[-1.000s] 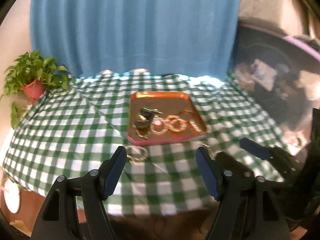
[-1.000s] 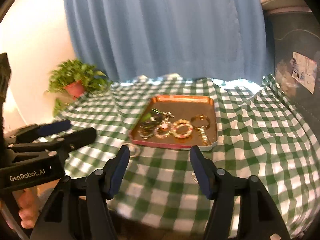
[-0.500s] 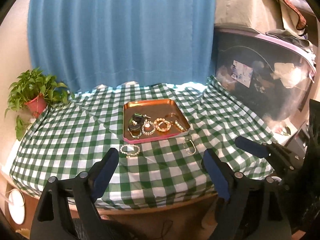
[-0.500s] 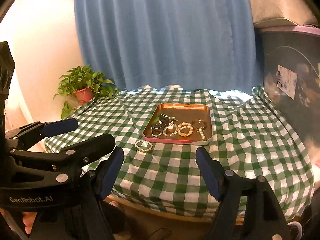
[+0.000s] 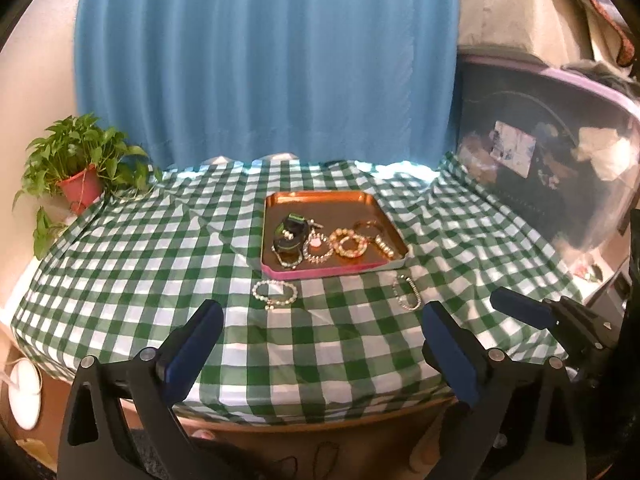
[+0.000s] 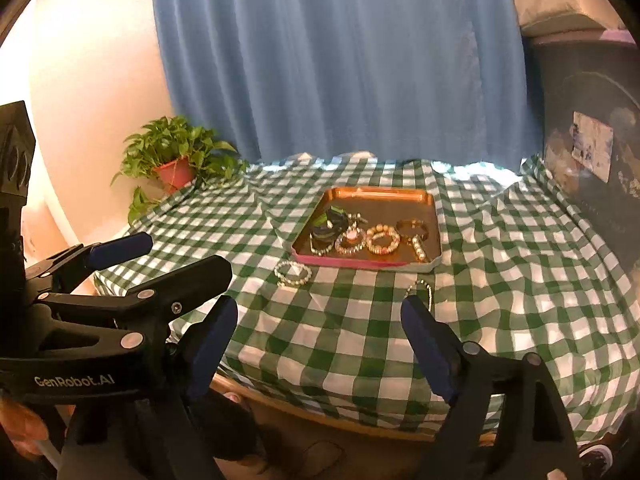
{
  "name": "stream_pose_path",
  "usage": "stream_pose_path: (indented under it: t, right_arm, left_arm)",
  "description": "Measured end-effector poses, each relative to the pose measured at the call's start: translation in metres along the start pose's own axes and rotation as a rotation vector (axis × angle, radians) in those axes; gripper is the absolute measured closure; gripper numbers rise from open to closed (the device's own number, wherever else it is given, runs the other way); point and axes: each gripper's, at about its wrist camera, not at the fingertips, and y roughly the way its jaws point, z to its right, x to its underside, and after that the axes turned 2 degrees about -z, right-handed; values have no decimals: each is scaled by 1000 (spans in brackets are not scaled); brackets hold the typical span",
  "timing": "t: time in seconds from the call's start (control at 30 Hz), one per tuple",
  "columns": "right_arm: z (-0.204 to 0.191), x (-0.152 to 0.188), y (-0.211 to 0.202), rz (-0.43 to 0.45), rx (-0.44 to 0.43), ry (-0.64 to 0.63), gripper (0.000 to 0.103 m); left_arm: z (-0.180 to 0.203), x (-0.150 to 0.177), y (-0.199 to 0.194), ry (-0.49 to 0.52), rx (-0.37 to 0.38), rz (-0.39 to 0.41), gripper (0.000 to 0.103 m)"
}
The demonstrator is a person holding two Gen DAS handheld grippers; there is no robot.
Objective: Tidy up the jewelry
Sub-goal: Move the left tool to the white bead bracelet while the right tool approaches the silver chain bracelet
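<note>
A copper tray (image 5: pixel 376 208) (image 6: pixel 434 220) with a pink front rim sits mid-table and holds several bracelets and a dark green-banded piece. Two pieces lie loose on the checked cloth in front of it: a pearl bracelet (image 5: pixel 275 293) (image 6: pixel 293 273) at the left and a thin chain bracelet (image 5: pixel 407 297) (image 6: pixel 421 293) at the right. My left gripper (image 5: pixel 322 322) hovers near the table's front edge, its jaws opening with nothing between them. My right gripper (image 6: pixel 320 320) hangs beside it, jaws also opening and empty. Each gripper shows at the edge of the other's view.
A potted plant (image 5: pixel 78 172) (image 6: pixel 176 160) stands at the table's back left. A blue curtain (image 5: pixel 260 60) hangs behind. A dark clear-lidded storage bin (image 5: pixel 540 168) crowds the right side. The table's wooden front edge (image 5: pixel 320 426) is close below the fingers.
Both grippers have drawn back from the tray towards the table's front edge, so the table looks smaller. Both sets of jaws have spread wider.
</note>
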Motion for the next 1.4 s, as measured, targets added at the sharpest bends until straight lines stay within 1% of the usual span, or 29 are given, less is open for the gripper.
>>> stream_pose_path:
  t: [0.2,0.3,0.47,0.63,0.73,0.8,0.87,1.03,1.13,1.2,1.23,1.27,1.3,1.33,1.37,1.4]
  right_arm:
    - [12,5,27,-36,-10,15,20]
    - [20,6,41,-53,-12,20,20]
    - [38,10,67,-72,6,31,20]
    - [62,14,90,-87,11,83,20]
    - [72,15,103,-97,-8,82,24]
    - [77,16,110,-100,5,83,25]
    - [81,18,118,-108,5,83,28]
    - [91,23,135,-144,19,81,30]
    - [98,23,147,-167,23,85,37]
    - [104,23,152,-177,27,91,42]
    - [106,22,155,-180,31,90,44]
    - [110,19,158,-180,40,83,47]
    - [112,17,161,-181,44,77,56]
    - [115,14,165,-186,42,72,61]
    - [119,11,168,-190,40,68,69]
    - [121,9,172,-193,44,61,75]
  left_arm:
    - [-3,3,28,5,-14,-27,4]
    - [-12,5,45,1,2,-28,4]
    - [-31,10,81,-40,28,-78,4]
    - [-44,13,116,-41,10,-107,4]
    - [-53,14,138,-55,5,-132,4]
    - [-57,16,151,-62,20,-145,4]
    - [-60,19,161,-59,13,-155,4]
    - [-66,20,190,-33,-1,-182,4]
    - [-70,18,209,-20,-2,-195,4]
    - [-73,14,219,-17,11,-204,4]
    - [-75,12,225,-17,22,-213,4]
    - [-78,9,229,-17,42,-226,6]
    - [-82,6,233,-22,59,-231,6]
    - [-86,4,234,-30,71,-229,8]
    - [-90,2,235,-35,76,-225,12]
    - [-93,0,236,-34,74,-223,16]
